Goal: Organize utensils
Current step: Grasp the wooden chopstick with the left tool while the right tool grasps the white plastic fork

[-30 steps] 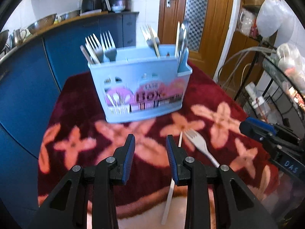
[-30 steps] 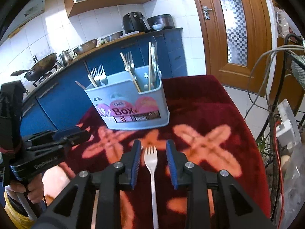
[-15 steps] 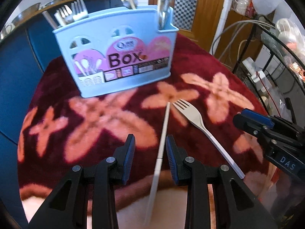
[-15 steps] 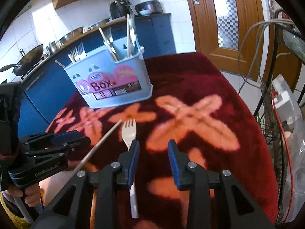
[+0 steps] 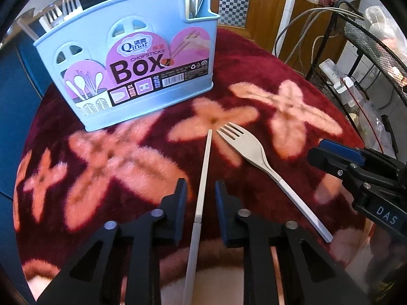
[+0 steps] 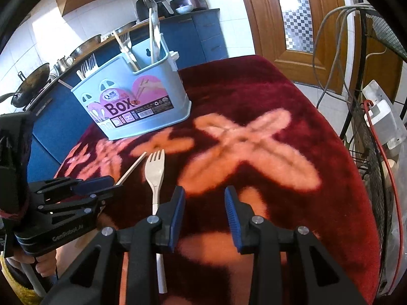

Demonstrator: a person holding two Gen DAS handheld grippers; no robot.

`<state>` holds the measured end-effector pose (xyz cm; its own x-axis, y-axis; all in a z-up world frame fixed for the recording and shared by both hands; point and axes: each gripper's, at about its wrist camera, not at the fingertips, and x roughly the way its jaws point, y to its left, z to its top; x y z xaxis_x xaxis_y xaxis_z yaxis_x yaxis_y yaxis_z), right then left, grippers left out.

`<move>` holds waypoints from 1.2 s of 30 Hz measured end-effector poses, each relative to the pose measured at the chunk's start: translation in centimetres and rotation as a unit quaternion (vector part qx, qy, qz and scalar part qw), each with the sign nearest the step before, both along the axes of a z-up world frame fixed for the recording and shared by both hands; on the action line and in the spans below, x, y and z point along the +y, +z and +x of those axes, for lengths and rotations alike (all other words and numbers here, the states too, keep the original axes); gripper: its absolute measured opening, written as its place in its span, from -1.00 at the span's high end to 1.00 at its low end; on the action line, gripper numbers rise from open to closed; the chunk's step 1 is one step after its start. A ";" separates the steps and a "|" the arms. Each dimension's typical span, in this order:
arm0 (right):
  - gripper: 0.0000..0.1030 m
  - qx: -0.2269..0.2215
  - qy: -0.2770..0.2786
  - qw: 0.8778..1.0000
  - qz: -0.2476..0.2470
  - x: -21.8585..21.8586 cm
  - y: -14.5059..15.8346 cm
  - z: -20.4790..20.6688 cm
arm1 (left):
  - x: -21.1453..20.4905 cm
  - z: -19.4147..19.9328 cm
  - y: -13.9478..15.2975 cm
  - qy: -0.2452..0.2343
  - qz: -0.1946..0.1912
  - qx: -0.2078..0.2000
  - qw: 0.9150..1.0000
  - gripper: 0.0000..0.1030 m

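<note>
A light blue utensil box [image 5: 132,76] marked "BOX" stands on the red flowered cloth and holds forks, chopsticks and spoons; it also shows in the right wrist view [image 6: 132,101]. A pale chopstick [image 5: 203,178] lies on the cloth and runs between the fingers of my open left gripper [image 5: 199,198]. A pale fork [image 5: 249,152] lies just right of the chopstick, tines toward the box. In the right wrist view the fork [image 6: 154,170] lies left of my open, empty right gripper [image 6: 204,206], and the chopstick [image 6: 132,169] lies further left.
The red flowered cloth [image 6: 254,117] covers a small table. Blue kitchen cabinets [image 6: 203,35] stand behind it with pans on top. A wire rack with cables and a power strip [image 6: 381,119] stands at the right. A wooden door [image 6: 292,12] is at the back.
My left gripper has moved down and forward, so the chopstick now lies between its fingers. My right gripper has shifted right, off the fork, and opened wider.
</note>
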<state>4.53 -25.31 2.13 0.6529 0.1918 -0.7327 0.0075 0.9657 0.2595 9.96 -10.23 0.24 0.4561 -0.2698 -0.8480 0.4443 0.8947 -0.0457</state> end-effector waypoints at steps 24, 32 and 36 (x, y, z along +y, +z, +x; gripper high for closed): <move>0.30 0.017 0.051 0.999 -0.001 3.2 0.0 0.9 | 6.0 0.6 1.7 0.097 -0.067 -0.019 0.993 0.95; 0.30 0.035 0.077 0.996 0.000 4.6 -0.6 1.7 | 8.2 0.4 1.9 0.122 -0.076 -0.030 0.989 0.95; 0.29 0.045 0.084 0.995 -0.004 5.0 -0.9 2.3 | 8.2 0.2 2.1 0.120 -0.083 -0.034 0.989 0.95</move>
